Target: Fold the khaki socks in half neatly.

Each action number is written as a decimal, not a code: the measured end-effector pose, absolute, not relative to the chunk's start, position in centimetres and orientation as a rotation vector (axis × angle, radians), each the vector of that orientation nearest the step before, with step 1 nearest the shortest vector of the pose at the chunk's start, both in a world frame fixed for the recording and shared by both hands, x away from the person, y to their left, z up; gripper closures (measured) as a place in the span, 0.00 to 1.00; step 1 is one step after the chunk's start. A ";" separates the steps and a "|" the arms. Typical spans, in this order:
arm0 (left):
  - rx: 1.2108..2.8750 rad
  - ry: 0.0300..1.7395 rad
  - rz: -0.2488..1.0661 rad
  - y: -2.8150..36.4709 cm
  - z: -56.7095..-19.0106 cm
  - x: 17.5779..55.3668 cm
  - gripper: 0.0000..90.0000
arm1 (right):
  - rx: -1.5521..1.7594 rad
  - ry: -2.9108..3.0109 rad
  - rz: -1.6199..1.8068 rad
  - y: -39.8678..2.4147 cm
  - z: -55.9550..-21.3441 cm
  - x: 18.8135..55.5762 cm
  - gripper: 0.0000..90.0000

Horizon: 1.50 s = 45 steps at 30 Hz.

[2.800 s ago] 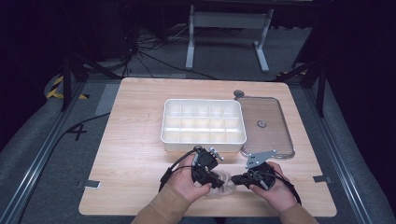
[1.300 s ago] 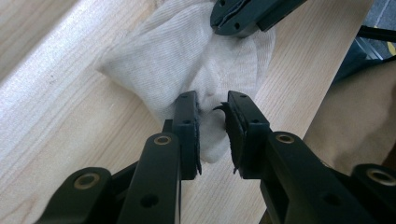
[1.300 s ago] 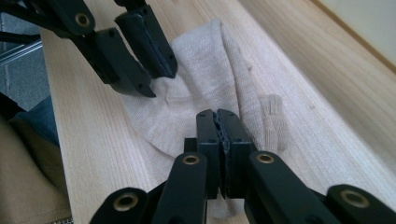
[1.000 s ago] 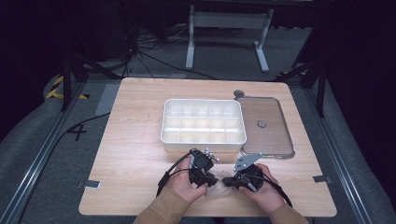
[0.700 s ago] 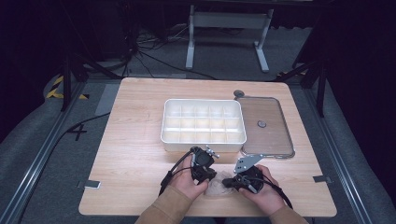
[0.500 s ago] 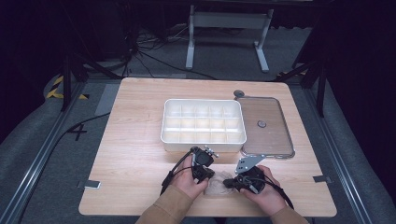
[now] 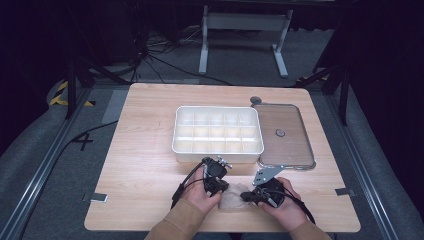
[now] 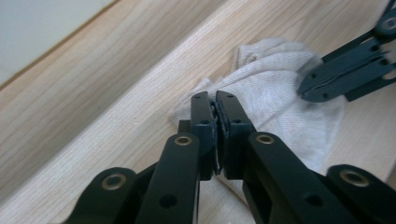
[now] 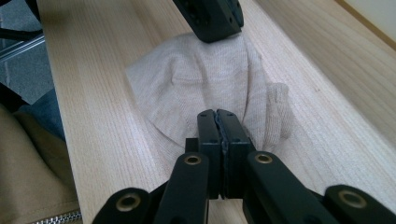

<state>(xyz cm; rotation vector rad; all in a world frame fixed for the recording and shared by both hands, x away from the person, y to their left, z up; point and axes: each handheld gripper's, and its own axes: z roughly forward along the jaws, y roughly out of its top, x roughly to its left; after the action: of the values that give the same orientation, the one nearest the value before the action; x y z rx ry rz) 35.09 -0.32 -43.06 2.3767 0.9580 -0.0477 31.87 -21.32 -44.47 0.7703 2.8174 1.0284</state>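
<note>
- A small beige knitted cloth lies crumpled at the near edge of the pale, wood-grained surface, between the two hands;
- left tool: black jaws pinching the cloth's edge;
- right tool: jaws pressed together on the cloth's opposite edge;
- a white, rectangular compartment box sits beyond, a grey-rimmed translucent lid just beside it.

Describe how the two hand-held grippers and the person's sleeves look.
Both are black: the left hand-held gripper and the right hand-held gripper have two flat jaws on linked bars with brass-coloured pivot pins. A black cable trails from the left one, and a grey three-cornered plate tops the right one. The sleeves are tan.
</note>
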 end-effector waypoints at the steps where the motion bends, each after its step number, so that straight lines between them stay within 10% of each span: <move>1: 2.370 0.959 -0.050 -0.1 -42.9 35.1 0.94 | 0.761 2.815 1.030 -21.3 -44.4 31.9 1.00; 45: 2.334 0.959 -0.110 1.8 -41.1 33.7 0.82 | 0.754 2.624 1.191 -19.7 -43.1 32.1 1.00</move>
<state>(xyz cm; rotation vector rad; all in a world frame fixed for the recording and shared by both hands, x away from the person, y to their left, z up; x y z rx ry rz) 33.72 1.76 -41.13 2.3341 0.9595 -0.1101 32.08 -19.74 -43.10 0.7544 2.6238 1.1910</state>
